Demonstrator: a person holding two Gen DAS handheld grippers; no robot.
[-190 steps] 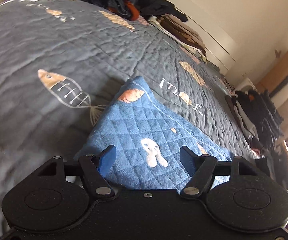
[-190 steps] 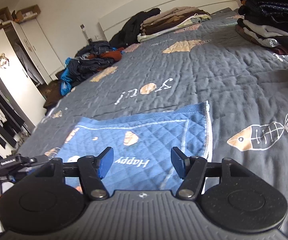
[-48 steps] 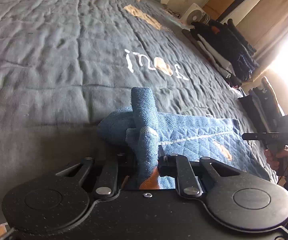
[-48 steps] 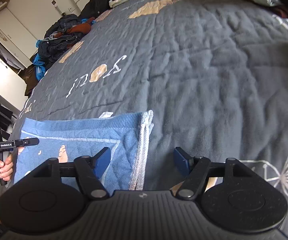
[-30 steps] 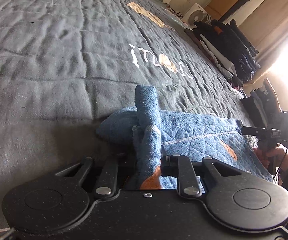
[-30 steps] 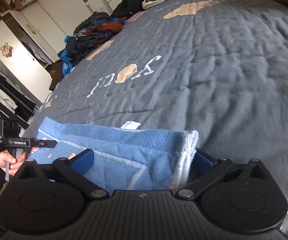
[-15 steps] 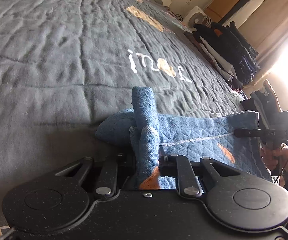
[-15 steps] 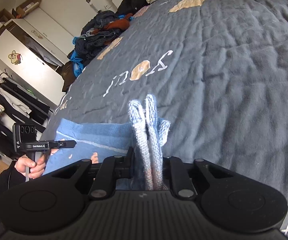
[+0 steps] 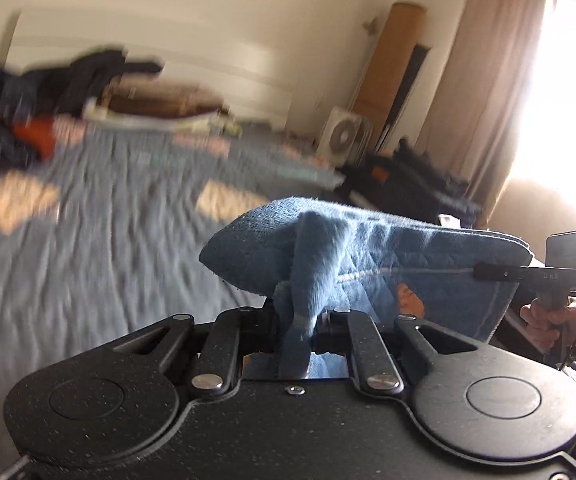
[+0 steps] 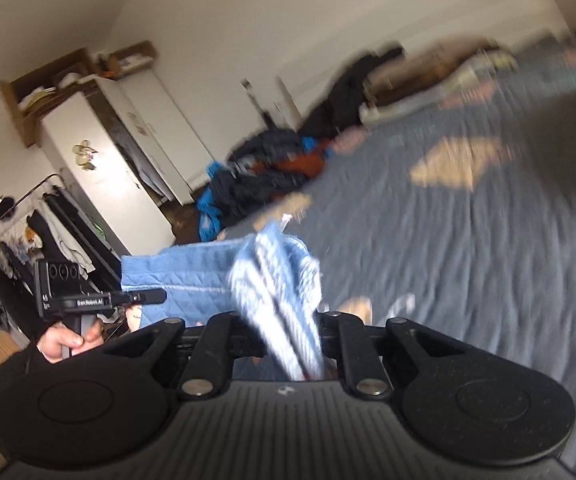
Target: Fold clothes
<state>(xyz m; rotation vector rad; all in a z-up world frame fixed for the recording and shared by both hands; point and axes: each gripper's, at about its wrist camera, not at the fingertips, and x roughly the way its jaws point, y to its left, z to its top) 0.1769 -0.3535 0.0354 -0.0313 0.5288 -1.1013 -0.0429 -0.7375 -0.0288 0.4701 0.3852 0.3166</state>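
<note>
A blue quilted cloth [image 9: 388, 260] with small orange prints hangs stretched in the air above the grey bed cover [image 9: 87, 240]. My left gripper [image 9: 302, 320] is shut on one bunched corner of it. My right gripper [image 10: 288, 328] is shut on the other corner of the blue cloth [image 10: 191, 276], where its white-trimmed edge folds up between the jaws. Each view shows the opposite gripper held in a hand [image 9: 548, 320] at the far end of the cloth. Both views are blurred by motion.
A heap of unfolded dark, blue and orange clothes [image 10: 263, 176] lies at the head of the bed. Folded stacks [image 9: 159, 100] sit along the headboard. Dark folded piles [image 9: 416, 180] and a white fan [image 9: 344, 136] stand by the curtain. A white wardrobe [image 10: 103, 168] stands left.
Both grippers have risen, lifting the blue cloth off the bed cover; it now hangs taut between them. The views tilted up toward the walls.
</note>
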